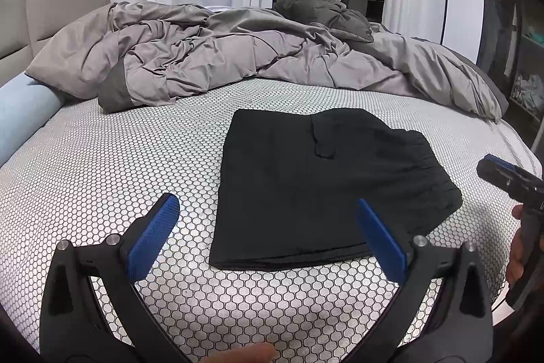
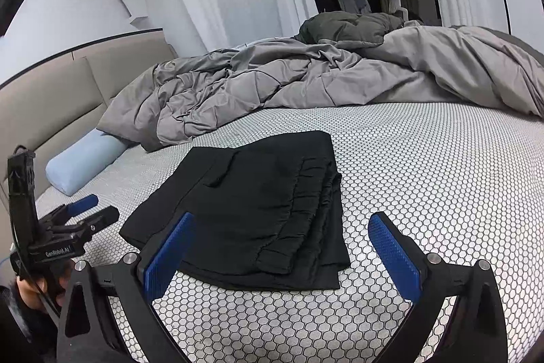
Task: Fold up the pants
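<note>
Black pants [image 1: 316, 189] lie folded into a flat rectangle on the honeycomb-patterned mattress [image 1: 102, 165]; the gathered waistband is on their right side. They also show in the right wrist view [image 2: 258, 206]. My left gripper [image 1: 268, 227] is open and empty, held just above the mattress at the near edge of the pants. My right gripper [image 2: 282, 244] is open and empty, hovering over the near waistband corner. The left gripper also shows in the right wrist view [image 2: 91, 210], and the right gripper shows in the left wrist view [image 1: 499, 172].
A crumpled grey duvet [image 1: 238, 50] fills the far half of the bed. A light blue bolster pillow [image 2: 81, 165] lies by the beige padded headboard [image 2: 51, 101] on the left. White curtains and a dark doorway stand behind the bed. Shelves stand at the far right [image 1: 523, 73].
</note>
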A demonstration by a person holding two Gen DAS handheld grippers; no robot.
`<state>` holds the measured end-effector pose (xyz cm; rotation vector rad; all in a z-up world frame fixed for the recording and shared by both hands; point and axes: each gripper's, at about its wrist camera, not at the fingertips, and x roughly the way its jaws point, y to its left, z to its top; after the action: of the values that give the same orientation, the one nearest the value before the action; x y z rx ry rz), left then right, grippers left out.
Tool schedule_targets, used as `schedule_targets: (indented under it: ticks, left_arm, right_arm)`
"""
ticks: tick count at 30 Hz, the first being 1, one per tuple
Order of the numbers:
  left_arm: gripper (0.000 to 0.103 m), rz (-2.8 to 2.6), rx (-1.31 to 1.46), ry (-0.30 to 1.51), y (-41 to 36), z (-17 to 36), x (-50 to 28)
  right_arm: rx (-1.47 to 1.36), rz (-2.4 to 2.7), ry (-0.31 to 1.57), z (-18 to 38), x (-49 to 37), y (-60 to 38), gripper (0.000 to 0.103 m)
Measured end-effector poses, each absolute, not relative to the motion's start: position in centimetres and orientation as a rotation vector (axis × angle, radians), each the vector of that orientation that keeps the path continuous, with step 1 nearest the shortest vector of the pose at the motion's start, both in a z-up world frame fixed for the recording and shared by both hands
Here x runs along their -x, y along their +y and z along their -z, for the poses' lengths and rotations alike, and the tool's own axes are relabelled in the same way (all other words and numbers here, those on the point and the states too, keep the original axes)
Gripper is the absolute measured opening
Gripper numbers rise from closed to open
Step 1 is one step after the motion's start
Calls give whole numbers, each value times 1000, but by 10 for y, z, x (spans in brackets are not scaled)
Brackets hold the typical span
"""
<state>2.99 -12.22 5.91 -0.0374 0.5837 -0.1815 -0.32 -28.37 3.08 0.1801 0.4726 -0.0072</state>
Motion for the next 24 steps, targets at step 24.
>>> schedule_targets:
  ticks: [24]
  left_arm:
    - [102,168,47,573,-116,-61,-31]
  right_arm:
    - [-118,-10,460,-30,-1,-275,103]
